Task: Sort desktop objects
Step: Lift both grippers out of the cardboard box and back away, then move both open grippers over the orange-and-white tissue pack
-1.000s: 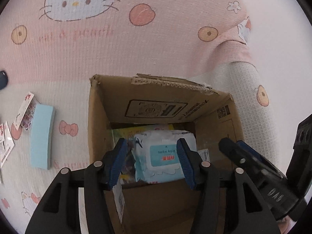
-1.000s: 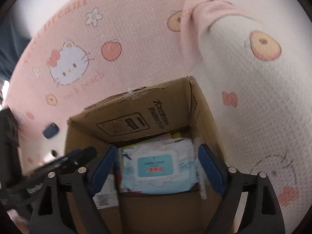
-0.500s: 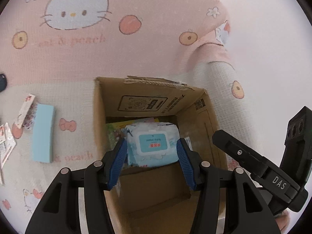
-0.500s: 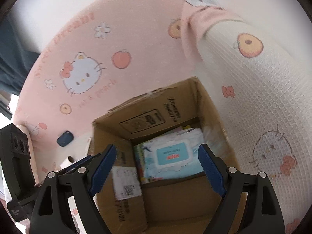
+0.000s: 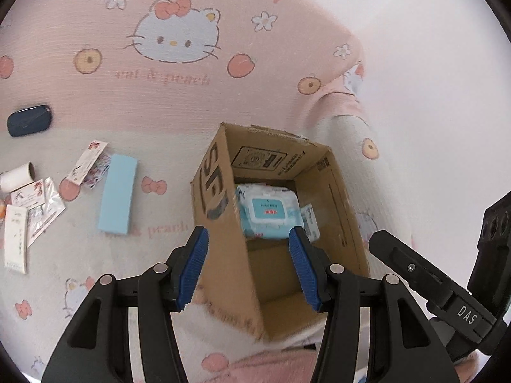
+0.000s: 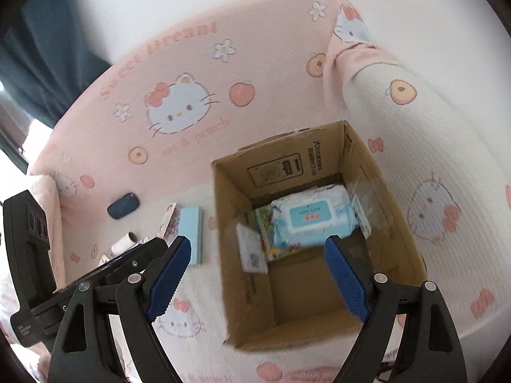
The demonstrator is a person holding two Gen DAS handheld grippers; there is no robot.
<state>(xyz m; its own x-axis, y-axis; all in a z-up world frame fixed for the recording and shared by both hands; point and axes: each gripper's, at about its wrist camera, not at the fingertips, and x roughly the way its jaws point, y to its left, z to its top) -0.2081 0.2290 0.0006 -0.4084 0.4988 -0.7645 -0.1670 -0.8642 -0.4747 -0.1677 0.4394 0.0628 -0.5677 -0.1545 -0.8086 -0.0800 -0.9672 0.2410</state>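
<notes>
Cardboard box [image 6: 319, 233] stands open on the pink cartoon blanket [image 5: 166, 95]; wipes pack [image 6: 314, 220] lies flat on the box floor toward its far wall, on a colourful booklet [image 6: 266, 226]. Left gripper [image 5: 247, 268] hangs above the box's near left wall, jaws apart, empty; right gripper [image 6: 260, 279] above the box's near edge, jaws wide, empty. Next candidate is probably the light blue block [image 5: 118, 193], flat on the blanket left of the box, long axis running roughly parallel to the box's left wall, one end pointing away from the camera. To grip well: swing left, descend over the block's middle, jaws across its short width; avoid the cards [image 5: 87, 162] touching its far corner. Dark pouch [image 5: 28, 119] and paper roll [image 5: 16, 177] lie farther left.
</notes>
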